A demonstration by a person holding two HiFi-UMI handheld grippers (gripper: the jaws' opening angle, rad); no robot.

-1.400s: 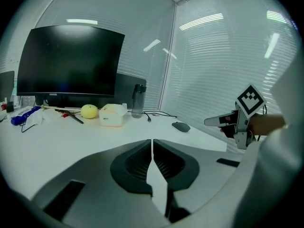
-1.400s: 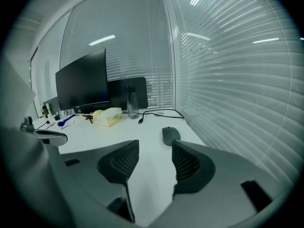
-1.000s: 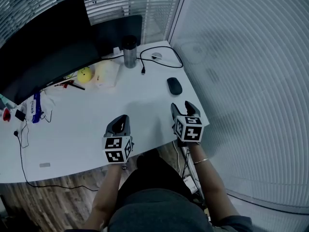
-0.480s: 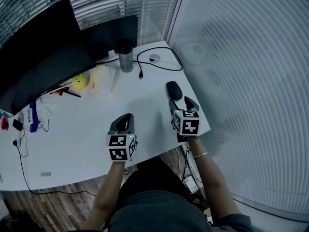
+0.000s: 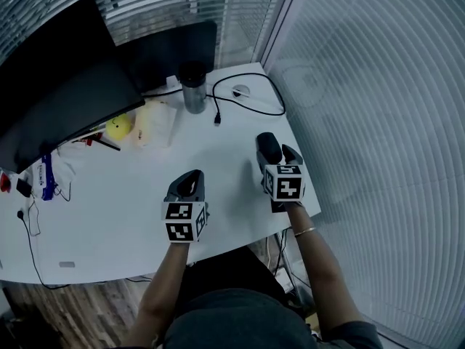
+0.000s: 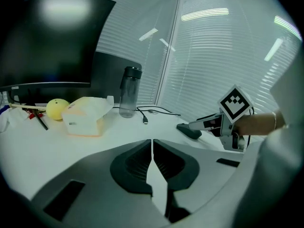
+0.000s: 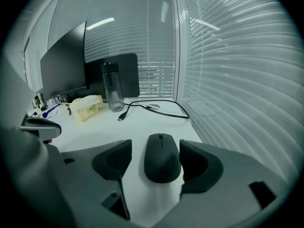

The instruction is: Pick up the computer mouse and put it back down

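Right hand-held gripper straddles the computer mouse on the white surface.
Head view: the computer mouse lies near the surface's right edge, with the left hand-held gripper well to its left. Left gripper view: its jaws are together, with nothing between them. Right gripper view: the jaws stand apart and have just been opening; the mouse lies between them on the surface, unclamped.

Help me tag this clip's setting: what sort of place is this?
Probably an office workstation: a white desk with a large dark monitor, a computer mouse, and slatted window blinds alongside.
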